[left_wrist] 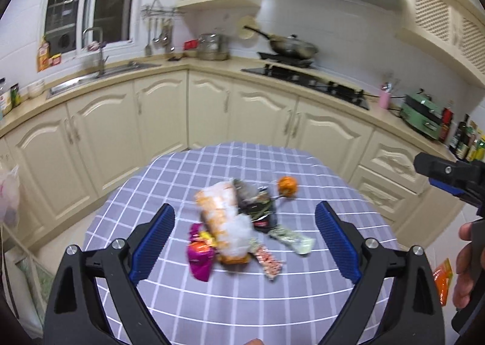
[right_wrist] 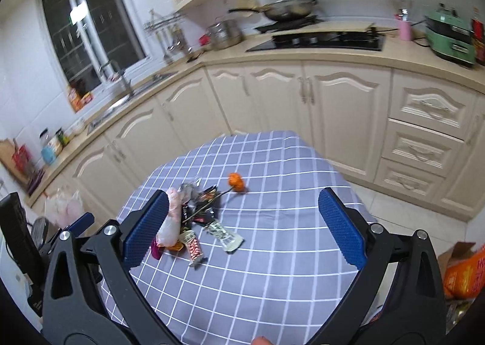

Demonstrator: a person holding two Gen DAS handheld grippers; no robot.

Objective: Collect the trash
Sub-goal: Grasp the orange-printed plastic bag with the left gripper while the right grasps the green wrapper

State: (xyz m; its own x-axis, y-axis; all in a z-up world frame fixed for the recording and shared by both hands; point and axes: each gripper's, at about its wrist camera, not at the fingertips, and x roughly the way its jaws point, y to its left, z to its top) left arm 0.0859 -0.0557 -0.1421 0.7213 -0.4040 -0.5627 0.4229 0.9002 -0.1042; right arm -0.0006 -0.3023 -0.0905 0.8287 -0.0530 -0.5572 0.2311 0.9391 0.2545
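Observation:
A heap of trash lies on the table with the grey checked cloth (left_wrist: 212, 293) (right_wrist: 288, 254). It holds a clear orange-and-white bag (left_wrist: 225, 220) (right_wrist: 169, 220), a magenta wrapper (left_wrist: 200, 257), dark wrappers (left_wrist: 257, 202) (right_wrist: 201, 196), a pale green sachet (left_wrist: 295, 238) (right_wrist: 225, 234) and a red-dotted packet (left_wrist: 269, 258) (right_wrist: 193, 246). An orange flower on a stem (left_wrist: 287, 185) (right_wrist: 236, 181) lies beside them. My left gripper (left_wrist: 244, 241) hovers open above the heap. My right gripper (right_wrist: 242, 226) is open too, to the right of the heap, and shows at the right edge of the left wrist view (left_wrist: 448, 175).
Cream kitchen cabinets (left_wrist: 163, 120) curve round behind the table, with a sink (left_wrist: 100, 75), a black hob (left_wrist: 306, 81) and a pan (left_wrist: 291, 46). A plastic bag (right_wrist: 65, 208) hangs left of the table. An orange package (right_wrist: 463, 275) lies on the floor at right.

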